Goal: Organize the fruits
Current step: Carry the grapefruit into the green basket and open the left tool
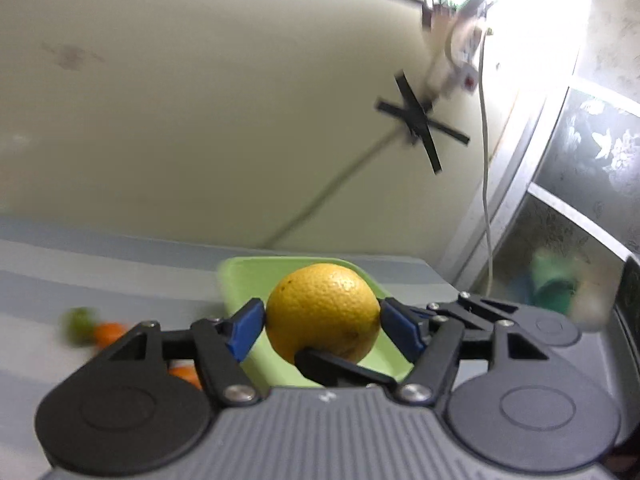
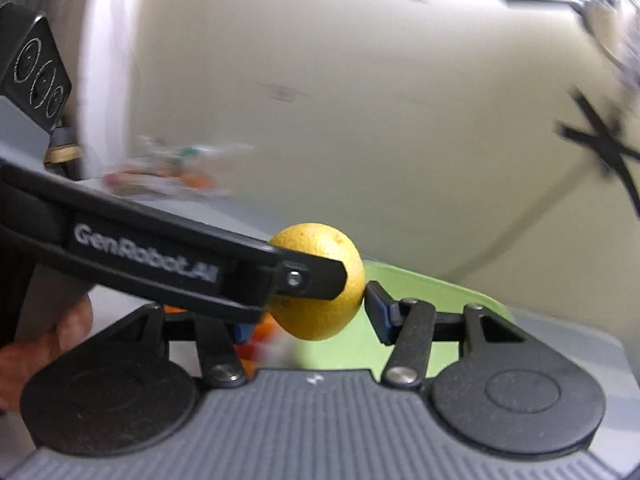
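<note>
- Left wrist view: left gripper (image 1: 323, 320) closed on a yellow orange (image 1: 322, 312), blue pads (image 1: 244, 330) pressed against both sides.
- Orange held in the air, in front of and above a green tray (image 1: 256, 276).
- Tray resting on a grey striped table (image 1: 80, 264), no fruit visible on its exposed part.
- Black finger of the other tool (image 1: 340, 366) touching the orange's lower front.
- Blurred small oranges (image 1: 110, 332) and a green fruit (image 1: 80, 320) on the table, left of the tray.
- Right wrist view: right gripper (image 2: 316, 312) around the same orange (image 2: 320, 300); right pad (image 2: 378, 306) touching the peel, left pad mostly hidden behind the other tool.
- Grip of the right gripper: cannot tell whether clamped or only in contact.
- Left tool's arm (image 2: 160, 260), marked "GenRobot.AI", crossing from the left, its finger lying over the orange.
- Tray (image 2: 440, 284) behind and below the orange.
- Hand (image 2: 48, 340) at the lower left edge.
- Blurred clutter (image 2: 172, 172) on the far table.
</note>
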{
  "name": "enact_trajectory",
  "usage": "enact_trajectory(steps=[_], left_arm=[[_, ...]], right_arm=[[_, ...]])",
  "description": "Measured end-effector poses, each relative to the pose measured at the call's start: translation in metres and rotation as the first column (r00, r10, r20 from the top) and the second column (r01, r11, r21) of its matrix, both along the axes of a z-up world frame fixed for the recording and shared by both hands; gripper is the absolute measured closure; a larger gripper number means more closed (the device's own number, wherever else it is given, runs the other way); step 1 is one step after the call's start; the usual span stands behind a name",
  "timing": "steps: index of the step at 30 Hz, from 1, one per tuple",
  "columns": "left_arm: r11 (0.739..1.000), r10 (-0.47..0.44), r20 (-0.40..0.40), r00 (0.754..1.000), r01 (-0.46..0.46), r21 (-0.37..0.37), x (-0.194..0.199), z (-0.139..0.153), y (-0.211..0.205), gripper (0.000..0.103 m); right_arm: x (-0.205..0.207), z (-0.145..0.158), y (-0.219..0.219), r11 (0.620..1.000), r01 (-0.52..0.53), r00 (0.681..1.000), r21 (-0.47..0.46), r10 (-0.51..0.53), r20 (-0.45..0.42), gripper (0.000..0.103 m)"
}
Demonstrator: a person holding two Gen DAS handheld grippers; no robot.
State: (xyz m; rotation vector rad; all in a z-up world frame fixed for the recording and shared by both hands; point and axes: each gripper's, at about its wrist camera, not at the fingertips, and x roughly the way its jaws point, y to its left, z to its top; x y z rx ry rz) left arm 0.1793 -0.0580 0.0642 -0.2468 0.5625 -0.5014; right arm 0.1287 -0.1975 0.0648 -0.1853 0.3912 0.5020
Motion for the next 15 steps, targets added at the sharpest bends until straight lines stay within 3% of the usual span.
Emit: enact_trajectory(steps=[4,8,11,15], left_arm=[[0.999,-0.039,-0.046,0.998,0.039,-0.006,0.034,-0.017,-0.038,0.036],[0.998,-0.033,-0.079,0.996,0.037,0.047,0.043,-0.030,-0.058,0.034],[0.998,-0.013,-0.079,0.997,0.018,0.060,0.042,-0.032,-0.057,0.023],[0.999,-0.007,-0.040,0.999,0.008,0.043,0.029,-0.013,-0.037,0.023]], right_arm=[[0.031,-0.011,-0.037,0.995,0.101,0.992,0.015,-0.099,-0.079,0.045],[0.041,-0.025,-0.053,0.991,0.131,0.981,0.010,-0.128,-0.148,0.047],[0.033,-0.027,-0.049,0.992,0.122,0.986,0.015,-0.120,-0.120,0.046],[0.024,-0.024,-0.052,0.992,0.121,0.990,0.026,-0.118,-0.081,0.045]])
